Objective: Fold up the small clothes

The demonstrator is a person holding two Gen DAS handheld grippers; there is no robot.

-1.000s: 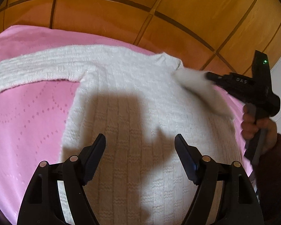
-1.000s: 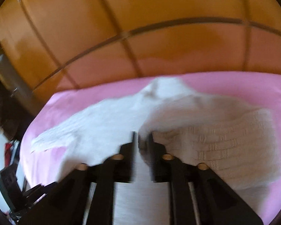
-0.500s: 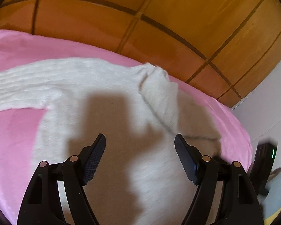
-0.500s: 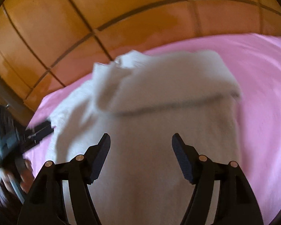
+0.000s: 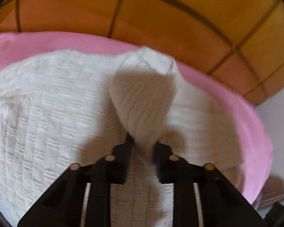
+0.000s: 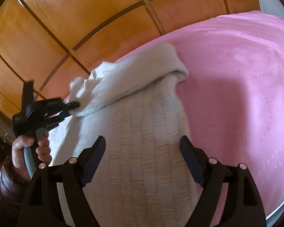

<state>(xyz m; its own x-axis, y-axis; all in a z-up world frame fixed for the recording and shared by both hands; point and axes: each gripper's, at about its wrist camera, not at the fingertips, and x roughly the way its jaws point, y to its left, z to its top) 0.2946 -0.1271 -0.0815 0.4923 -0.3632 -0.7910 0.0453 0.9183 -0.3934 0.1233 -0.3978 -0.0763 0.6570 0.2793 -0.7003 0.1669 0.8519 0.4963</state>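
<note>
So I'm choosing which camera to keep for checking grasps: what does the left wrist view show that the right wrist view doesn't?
Left wrist only: its own left hand-held gripper closing on a bunched piece of the white knit sweater.

Right wrist only: the right hand-held gripper, opening with nothing pinched, the person's hand on the other tool's handle, and the folded-over sleeve.

Both: the sweater, the pink bedspread and the wooden panelling.

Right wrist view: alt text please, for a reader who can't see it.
Open right tongs, still widening with nothing gripped, hover over a white knit sweater on a pink bedspread. At left, the hand-held left tongs pinch its folded sleeve; wooden panels behind.
</note>
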